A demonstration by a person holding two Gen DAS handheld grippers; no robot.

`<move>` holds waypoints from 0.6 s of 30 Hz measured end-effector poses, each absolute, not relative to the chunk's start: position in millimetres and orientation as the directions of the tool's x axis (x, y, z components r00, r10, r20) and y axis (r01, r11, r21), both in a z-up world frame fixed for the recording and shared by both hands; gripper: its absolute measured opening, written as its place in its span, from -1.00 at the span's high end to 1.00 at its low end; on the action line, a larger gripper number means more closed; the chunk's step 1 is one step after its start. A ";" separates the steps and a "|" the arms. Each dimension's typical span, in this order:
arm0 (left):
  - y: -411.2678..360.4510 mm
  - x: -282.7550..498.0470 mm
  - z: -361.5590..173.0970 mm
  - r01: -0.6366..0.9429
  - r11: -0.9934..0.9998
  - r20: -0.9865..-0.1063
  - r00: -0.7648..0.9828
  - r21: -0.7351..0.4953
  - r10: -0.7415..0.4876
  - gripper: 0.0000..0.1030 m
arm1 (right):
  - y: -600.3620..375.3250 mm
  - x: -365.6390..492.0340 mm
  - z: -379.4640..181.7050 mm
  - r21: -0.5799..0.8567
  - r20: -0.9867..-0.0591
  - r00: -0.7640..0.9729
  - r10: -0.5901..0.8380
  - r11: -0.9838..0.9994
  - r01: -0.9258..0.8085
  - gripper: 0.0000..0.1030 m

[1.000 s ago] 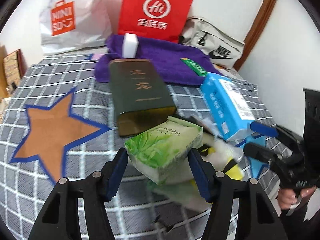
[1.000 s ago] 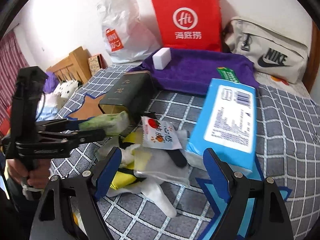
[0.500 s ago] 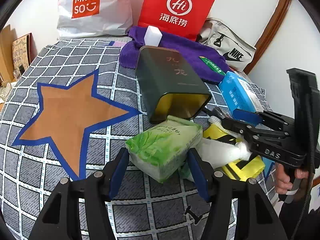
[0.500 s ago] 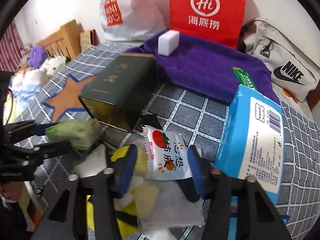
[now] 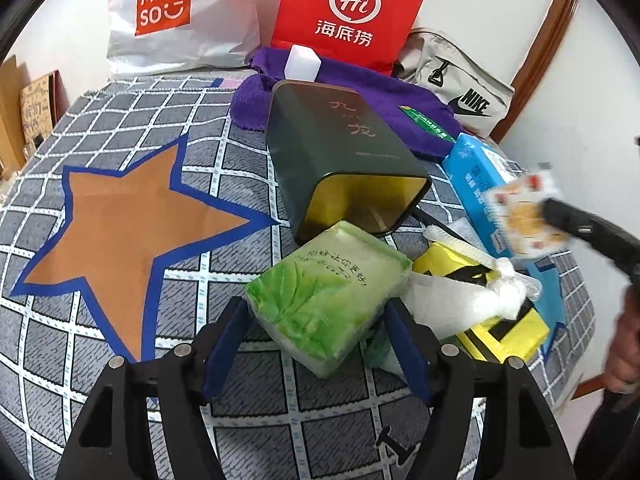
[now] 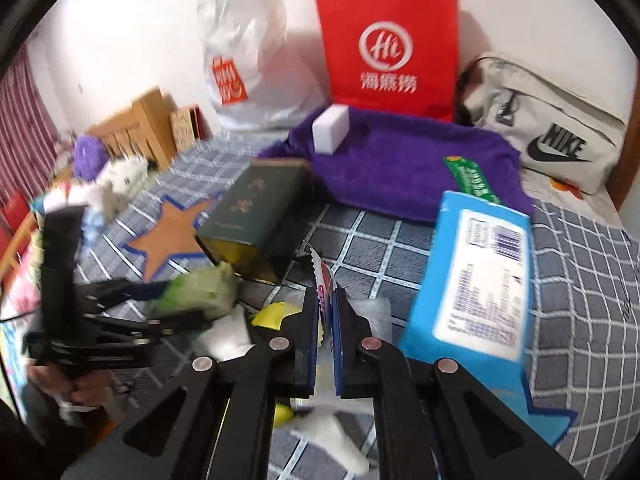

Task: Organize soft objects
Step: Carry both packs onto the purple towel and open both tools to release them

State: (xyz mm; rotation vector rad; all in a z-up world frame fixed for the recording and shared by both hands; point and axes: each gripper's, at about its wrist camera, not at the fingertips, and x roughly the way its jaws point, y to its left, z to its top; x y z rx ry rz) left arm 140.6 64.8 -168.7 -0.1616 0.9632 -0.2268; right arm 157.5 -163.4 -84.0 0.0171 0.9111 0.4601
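Observation:
My left gripper (image 5: 316,320) is shut on a green tissue pack (image 5: 328,292) and holds it just in front of the open mouth of a dark green tin (image 5: 344,156) lying on its side. My right gripper (image 6: 325,312) is shut on a small white-and-red snack packet (image 6: 322,286), held edge-on and lifted; the packet also shows in the left wrist view (image 5: 524,216). A yellow pouch (image 5: 496,328) and a white plastic bag (image 5: 460,300) lie on the bed beside the tin. A blue tissue pack (image 6: 480,276) lies to the right.
A purple towel (image 6: 404,160) with a white sponge block (image 6: 330,128) and a green sachet (image 6: 472,180) lies behind. A red bag (image 5: 348,12), a white Miniso bag (image 5: 176,16) and a Nike bag (image 6: 552,132) stand against the wall. The checked bedspread has an orange star (image 5: 120,240).
My right gripper has closed on the snack packet and lifted it off the pile. My left gripper still holds the green tissue pack near the tin's mouth.

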 end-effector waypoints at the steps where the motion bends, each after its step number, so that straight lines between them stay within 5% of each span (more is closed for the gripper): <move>1: 62.5 141.8 -168.4 0.118 0.965 -0.791 0.554 -0.233 -0.259 -0.38 | -169.4 152.5 -79.7 0.218 -0.752 0.528 0.396 0.904 -0.367 0.88; 18: 57.4 118.1 -153.0 0.074 0.987 -0.787 0.596 -0.144 -0.159 -0.18 | -253.9 98.6 -141.9 0.221 -0.861 0.431 0.268 0.963 -0.157 0.86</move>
